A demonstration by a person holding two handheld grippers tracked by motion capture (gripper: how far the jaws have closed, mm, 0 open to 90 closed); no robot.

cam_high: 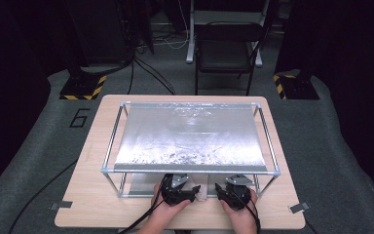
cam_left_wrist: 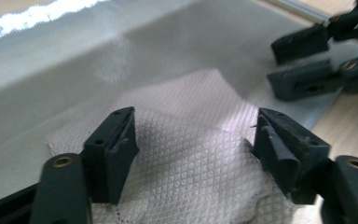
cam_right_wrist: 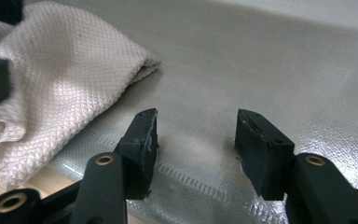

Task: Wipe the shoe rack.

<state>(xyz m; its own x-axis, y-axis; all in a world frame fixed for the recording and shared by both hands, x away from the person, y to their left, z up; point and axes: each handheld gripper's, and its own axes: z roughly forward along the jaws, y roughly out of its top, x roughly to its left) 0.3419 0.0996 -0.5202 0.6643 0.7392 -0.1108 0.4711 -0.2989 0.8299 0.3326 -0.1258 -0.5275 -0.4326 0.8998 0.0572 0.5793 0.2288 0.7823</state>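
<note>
A white waffle-textured cloth [cam_left_wrist: 200,154] lies crumpled on the silver mat [cam_left_wrist: 51,102] at the near edge of the metal-framed rack [cam_high: 109,161], between the two grippers in the high view. The left gripper [cam_left_wrist: 193,140] has its jaws spread wide with the cloth lying between and beyond them; neither pad presses on the fabric. The right gripper [cam_right_wrist: 196,140] also stands with its jaws apart and nothing between them but bare mat; the cloth sits to the left of its left jaw, near but not touching. From the left gripper view, the right gripper's jaws appear at upper right, past the cloth's far edge, over the mat's border beside the wooden table [cam_left_wrist: 349,121].
</note>
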